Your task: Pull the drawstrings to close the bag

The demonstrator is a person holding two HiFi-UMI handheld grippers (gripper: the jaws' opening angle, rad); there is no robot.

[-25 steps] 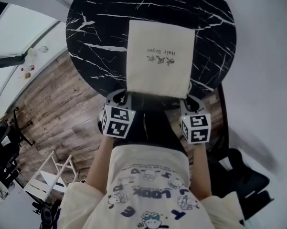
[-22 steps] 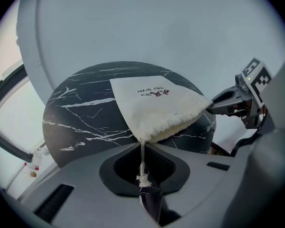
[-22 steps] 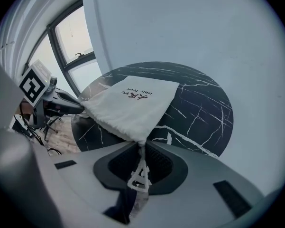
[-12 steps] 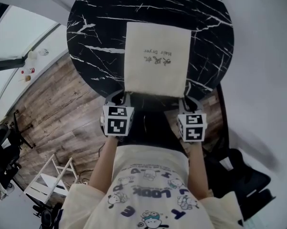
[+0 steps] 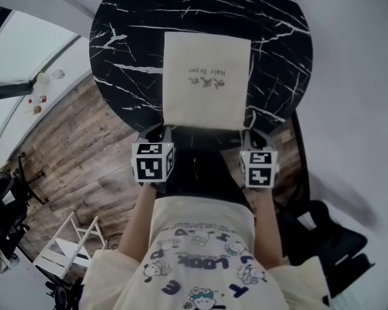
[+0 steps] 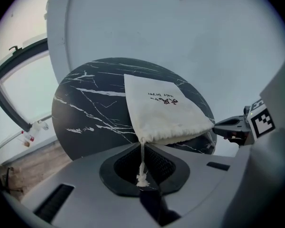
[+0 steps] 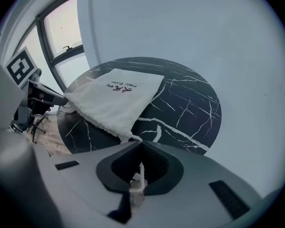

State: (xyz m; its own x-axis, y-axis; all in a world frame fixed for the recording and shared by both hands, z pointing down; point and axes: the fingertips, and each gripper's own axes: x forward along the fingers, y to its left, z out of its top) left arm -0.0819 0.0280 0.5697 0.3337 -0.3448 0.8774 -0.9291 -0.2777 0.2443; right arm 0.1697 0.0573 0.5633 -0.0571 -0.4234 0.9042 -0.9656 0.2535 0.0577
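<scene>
A cream drawstring bag [image 5: 206, 79] with dark print lies flat on the round black marble table [image 5: 129, 50], its gathered mouth at the near edge. My left gripper [image 5: 160, 132] is at the mouth's left corner. In the left gripper view it [image 6: 143, 145] is shut on the left drawstring [image 6: 142, 163], whose frayed end shows between the jaws. My right gripper [image 5: 252, 134] is at the right corner, and in its own view it [image 7: 141, 150] is shut on the right drawstring [image 7: 141, 171]. Both strings run taut to the bag [image 6: 163, 115] [image 7: 111, 103].
The table's near edge lies just beyond both grippers, close to the person's body. Wooden floor [image 5: 71, 154] spreads to the left, with a white rack [image 5: 64, 244] lower left. A dark object [image 5: 329, 237] lies on the floor at right. A window [image 6: 19, 94] is at the left.
Both grippers and the bag sit slightly further left in the head view than one second ago. The bag's near edge looks a little narrower.
</scene>
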